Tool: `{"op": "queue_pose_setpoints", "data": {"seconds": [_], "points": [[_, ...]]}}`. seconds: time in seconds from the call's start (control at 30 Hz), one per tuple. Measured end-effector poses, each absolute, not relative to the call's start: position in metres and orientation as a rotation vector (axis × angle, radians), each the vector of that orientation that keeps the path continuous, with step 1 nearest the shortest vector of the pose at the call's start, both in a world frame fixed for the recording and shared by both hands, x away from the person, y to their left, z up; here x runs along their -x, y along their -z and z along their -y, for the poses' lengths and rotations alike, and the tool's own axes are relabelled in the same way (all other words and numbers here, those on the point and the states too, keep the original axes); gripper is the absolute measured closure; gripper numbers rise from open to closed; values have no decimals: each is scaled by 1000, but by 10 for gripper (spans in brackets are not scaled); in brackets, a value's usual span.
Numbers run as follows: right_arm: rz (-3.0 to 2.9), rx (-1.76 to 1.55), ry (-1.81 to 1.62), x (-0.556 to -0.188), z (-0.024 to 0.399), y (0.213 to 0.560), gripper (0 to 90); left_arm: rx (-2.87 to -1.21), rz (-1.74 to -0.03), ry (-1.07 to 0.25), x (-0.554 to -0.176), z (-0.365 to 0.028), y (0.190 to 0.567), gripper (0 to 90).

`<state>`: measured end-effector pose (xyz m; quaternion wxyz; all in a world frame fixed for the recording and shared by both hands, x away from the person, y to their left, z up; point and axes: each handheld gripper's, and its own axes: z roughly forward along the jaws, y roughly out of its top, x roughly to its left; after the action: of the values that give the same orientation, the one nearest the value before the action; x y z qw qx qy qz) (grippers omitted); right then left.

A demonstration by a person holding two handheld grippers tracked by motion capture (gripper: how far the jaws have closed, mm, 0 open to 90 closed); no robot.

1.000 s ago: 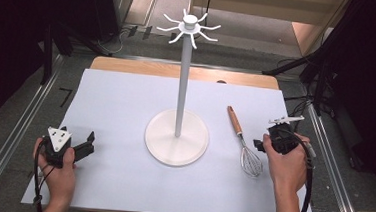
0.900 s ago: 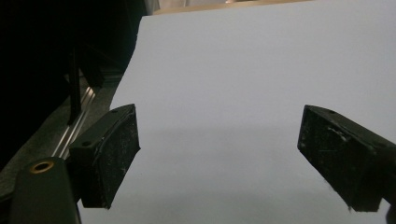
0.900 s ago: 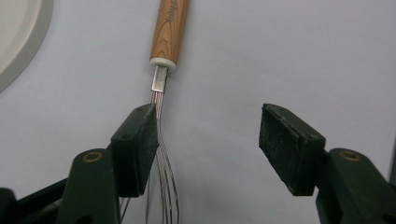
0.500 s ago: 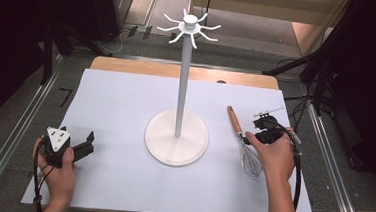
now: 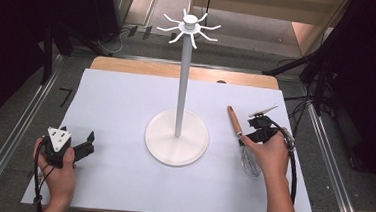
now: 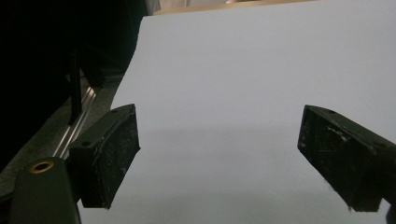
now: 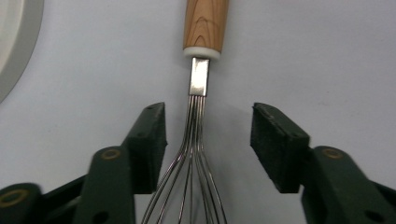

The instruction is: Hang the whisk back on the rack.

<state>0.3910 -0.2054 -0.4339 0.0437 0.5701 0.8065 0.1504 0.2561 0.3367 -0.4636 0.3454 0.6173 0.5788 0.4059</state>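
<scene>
whisk between the jaws, grip not made yet

on the left, i'm holding the left gripper (image 5: pixel 80 148) low over the white sheet (image 5: pixel 126 106), jaws spread wide on nothing. in the middle, the hook stand (image 5: pixel 178 135) is standing upright. on the right, i'm bringing the right gripper (image 7: pixel 208 140) down over the whisk (image 7: pixel 198 84), which is lying flat beside the stand's base. its jaws have just been closing and are straddling the wires below the wooden handle without pressing yet. i'm judging the risk as pinching springy wires: they could flex and slip out, or the whisk could roll.
</scene>
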Motion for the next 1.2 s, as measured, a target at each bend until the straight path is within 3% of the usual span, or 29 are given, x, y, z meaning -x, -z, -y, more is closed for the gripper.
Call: {"op": "queue_pose_setpoints", "data": {"seconds": [0.67,1.2], "points": [[-2533,-1792,-363,-395,195,445,792,-1606,-1505,-1053,-257,-337,464,132],[-2409,-1698,-664,-371,200,424,838,-1612,-1505,-1055,-257,-336,464,132]]}}
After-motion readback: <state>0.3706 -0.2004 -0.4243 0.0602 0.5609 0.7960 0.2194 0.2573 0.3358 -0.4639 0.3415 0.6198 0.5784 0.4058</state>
